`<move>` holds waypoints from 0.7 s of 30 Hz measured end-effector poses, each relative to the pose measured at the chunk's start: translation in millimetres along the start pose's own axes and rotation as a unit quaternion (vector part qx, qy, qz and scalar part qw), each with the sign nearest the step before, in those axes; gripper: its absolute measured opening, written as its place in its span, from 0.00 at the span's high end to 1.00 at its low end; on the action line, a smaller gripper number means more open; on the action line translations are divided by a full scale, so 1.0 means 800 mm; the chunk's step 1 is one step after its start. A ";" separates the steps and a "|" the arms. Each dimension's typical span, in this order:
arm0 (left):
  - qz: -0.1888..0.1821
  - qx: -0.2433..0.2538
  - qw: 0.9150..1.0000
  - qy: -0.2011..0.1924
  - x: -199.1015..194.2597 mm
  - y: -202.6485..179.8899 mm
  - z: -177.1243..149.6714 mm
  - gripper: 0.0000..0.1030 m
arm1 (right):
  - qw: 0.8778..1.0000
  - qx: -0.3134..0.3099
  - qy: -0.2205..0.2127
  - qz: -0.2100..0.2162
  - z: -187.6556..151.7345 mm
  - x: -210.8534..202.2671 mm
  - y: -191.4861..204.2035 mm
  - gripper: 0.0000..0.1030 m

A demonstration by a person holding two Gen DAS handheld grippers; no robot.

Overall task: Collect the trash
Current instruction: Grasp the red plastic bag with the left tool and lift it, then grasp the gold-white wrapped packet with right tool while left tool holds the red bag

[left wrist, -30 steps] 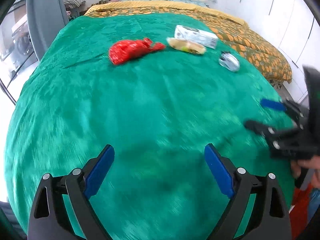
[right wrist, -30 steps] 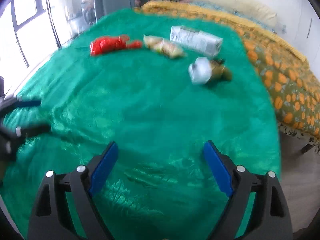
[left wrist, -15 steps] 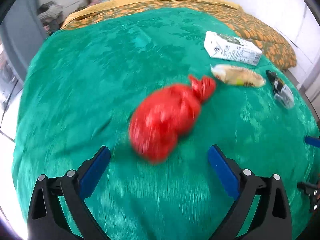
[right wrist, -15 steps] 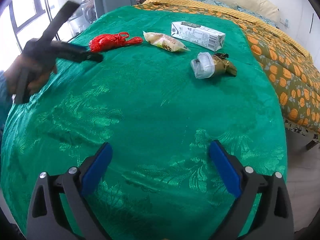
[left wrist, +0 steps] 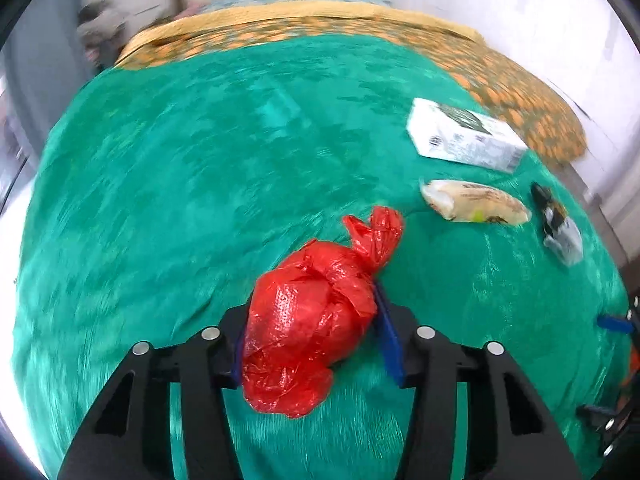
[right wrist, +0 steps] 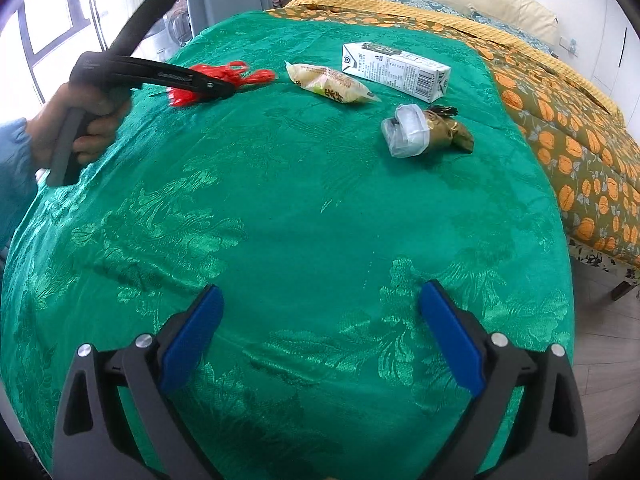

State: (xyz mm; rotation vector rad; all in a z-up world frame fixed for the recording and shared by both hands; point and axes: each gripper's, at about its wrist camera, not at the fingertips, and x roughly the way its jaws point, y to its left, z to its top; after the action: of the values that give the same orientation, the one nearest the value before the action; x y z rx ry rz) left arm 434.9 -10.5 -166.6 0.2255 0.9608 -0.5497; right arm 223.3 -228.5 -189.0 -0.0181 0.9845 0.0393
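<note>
- The left gripper (left wrist: 310, 332) is closing in on the knotted red plastic bag (left wrist: 316, 312), and its jaws have just been narrowing; the bag is sitting between the blue pads (left wrist: 386, 332), which are pressing against both of its flanks.
- The bag is lying on the green bedspread (left wrist: 168, 184), near the left side of the spread as the right wrist view is showing it, with its tied neck pointing away from the gripper.
- It is looking light, soft and crinkly (thin film, loosely stuffed), so it is likely giving under the squeeze rather than resisting; the film could also be slipping between smooth pads.
- The bulging middle, where the pads are sitting now, is seeming the safest hold; the knot would be a firmer but thinner target.
- The right gripper (right wrist: 320, 336) is hanging spread wide over bare bedspread, with nothing between its pads.
- Other trash is waiting further along: a white carton (right wrist: 394, 70), a yellowish snack packet (right wrist: 330, 84), and a clear-and-gold wrapper bundle (right wrist: 424, 132), each lying apart from the others.
- A hand (right wrist: 80, 120) in a blue sleeve is gripping the left tool's handle.
</note>
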 end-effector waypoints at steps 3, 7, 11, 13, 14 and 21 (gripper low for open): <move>0.019 -0.078 0.997 0.002 -0.029 0.000 -0.032 0.53 | 1.000 0.000 0.000 0.000 0.000 0.000 0.000 0.08; 0.031 -0.107 0.994 0.002 -0.078 -0.025 -0.091 0.52 | 1.000 0.000 0.000 0.000 0.000 0.000 0.000 0.08; 0.049 -0.089 0.995 -0.002 -0.111 -0.069 -0.155 0.51 | 1.000 0.000 -0.001 0.001 -0.001 0.000 0.000 0.08; 0.046 -0.091 0.995 -0.001 -0.116 -0.080 -0.174 0.51 | 1.000 0.000 -0.001 0.001 -0.001 0.000 0.000 0.08; 0.042 -0.089 0.995 -0.001 -0.119 -0.085 -0.185 0.49 | 1.000 0.000 -0.001 0.001 -0.001 0.000 0.000 0.08; 0.037 -0.026 0.999 -0.009 -0.127 -0.113 -0.215 0.25 | 1.000 0.002 -0.001 0.003 0.000 0.001 -0.001 0.07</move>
State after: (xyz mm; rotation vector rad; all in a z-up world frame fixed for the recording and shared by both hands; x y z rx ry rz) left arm 217.7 20.6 -174.5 0.2086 0.9447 -0.4583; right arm 224.1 -229.0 -189.4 -0.0116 0.9819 0.0429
